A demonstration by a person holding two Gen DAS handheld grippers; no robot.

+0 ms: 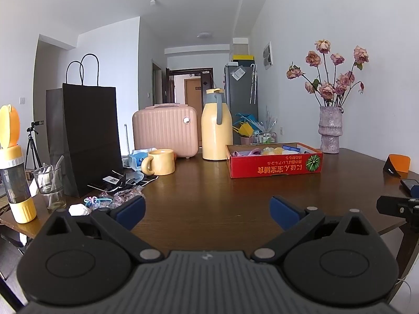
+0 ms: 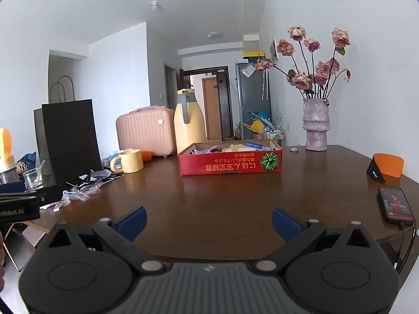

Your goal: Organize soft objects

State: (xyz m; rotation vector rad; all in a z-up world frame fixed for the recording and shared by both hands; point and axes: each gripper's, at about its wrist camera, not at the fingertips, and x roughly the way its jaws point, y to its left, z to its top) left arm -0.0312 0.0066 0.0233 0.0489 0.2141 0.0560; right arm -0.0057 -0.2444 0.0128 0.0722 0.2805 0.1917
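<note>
Here red box (image 2: pixel 230 166) upside-down Japanese print; left gripper (image 2: pixel 18 205) reads "RoboLAI".

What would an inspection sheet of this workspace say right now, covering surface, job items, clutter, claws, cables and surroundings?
Surface: dark wooden table, bare across the middle.
Job's things: red cardboard box holding soft-looking items in purple and yellow; individual pieces too small to identify.
Clutter: black paper bag, pink case, yellow jug, yellow mug, glass, yellow-capped bottle, wrappers, vase of dried roses, orange-and-black item.
Claws: left claw open and holding nothing; right claw open and holding nothing.
Cables: one plugged into the phone at the table's right edge.
Surroundings: grey fridge, brown door, tripod.
</note>
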